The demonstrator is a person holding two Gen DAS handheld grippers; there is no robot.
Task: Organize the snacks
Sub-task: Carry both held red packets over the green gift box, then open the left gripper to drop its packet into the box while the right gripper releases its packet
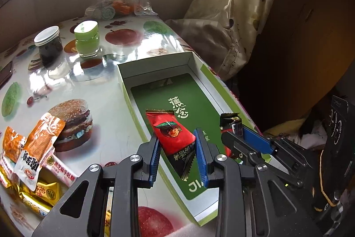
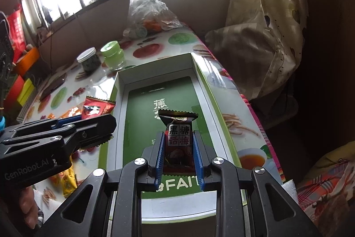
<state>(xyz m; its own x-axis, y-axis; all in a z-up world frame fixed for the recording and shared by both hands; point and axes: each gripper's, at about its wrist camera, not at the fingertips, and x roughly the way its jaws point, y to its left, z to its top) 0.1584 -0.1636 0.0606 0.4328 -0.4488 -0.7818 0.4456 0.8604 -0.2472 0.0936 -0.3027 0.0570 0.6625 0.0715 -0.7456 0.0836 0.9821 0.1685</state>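
We hold a snack in each claw above the open green box (image 1: 195,72) on the table (image 1: 106,90). Left claw (image 1: 177,148) is clamped narrow on the red packet (image 1: 173,132), over the box's near-left corner; right claw (image 2: 176,154) is pinched almost shut on the dark plum candy (image 2: 178,137), over the box's near end. To do this well we judge: lower both until they hang inside the box walls, keep the claws apart, release low so the packets lie flat on the green base. Left view alone shows the loose snack pile (image 1: 33,152) on the table left of the box; right view alone shows a hand (image 2: 27,206) under the left claw and the candy's printed label.
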